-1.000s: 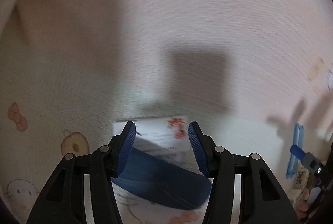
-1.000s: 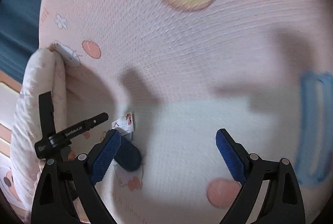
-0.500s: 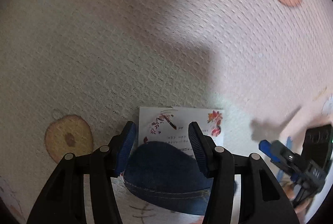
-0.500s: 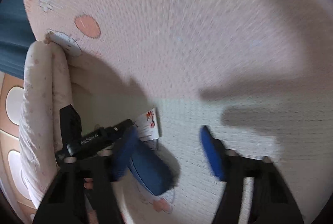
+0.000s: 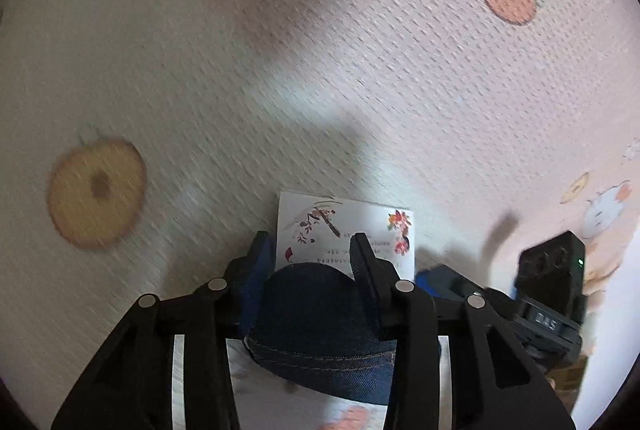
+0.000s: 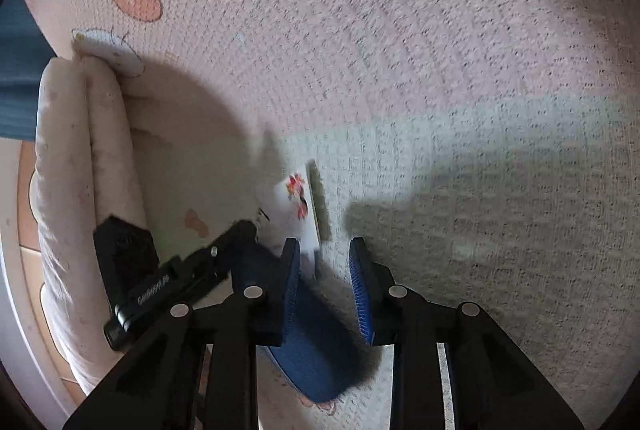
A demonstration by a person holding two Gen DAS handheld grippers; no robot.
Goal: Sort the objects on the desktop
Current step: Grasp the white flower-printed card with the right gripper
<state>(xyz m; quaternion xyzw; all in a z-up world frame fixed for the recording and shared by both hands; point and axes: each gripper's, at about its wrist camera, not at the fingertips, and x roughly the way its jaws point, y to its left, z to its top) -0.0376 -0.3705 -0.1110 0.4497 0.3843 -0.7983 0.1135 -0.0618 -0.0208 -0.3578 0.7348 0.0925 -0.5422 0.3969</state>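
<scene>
In the left wrist view the left gripper [image 5: 310, 250] pointed down at a denim pouch [image 5: 320, 322] lying on a white card [image 5: 348, 226]; the pouch filled the gap between its jaws, which had just been closing, and its sides lay at or against the pads, so I judged a grip made or nearly made; the pouch's long axis ran toward the camera, the card lay flat just beyond on the printed mat [image 5: 280, 70]; the right gripper [image 5: 440, 276] sat close on the right.

In the right wrist view the right gripper [image 6: 324, 252] had just been closing; its jaws stood narrow, parted over the card [image 6: 298, 206] edge and the pouch [image 6: 316, 346] end, pads not clearly pressing either; the left gripper [image 6: 240, 246] lay just left, nearer the pouch middle; a rolled mat edge [image 6: 80, 170] ran along the far left; no container showed in either view.
</scene>
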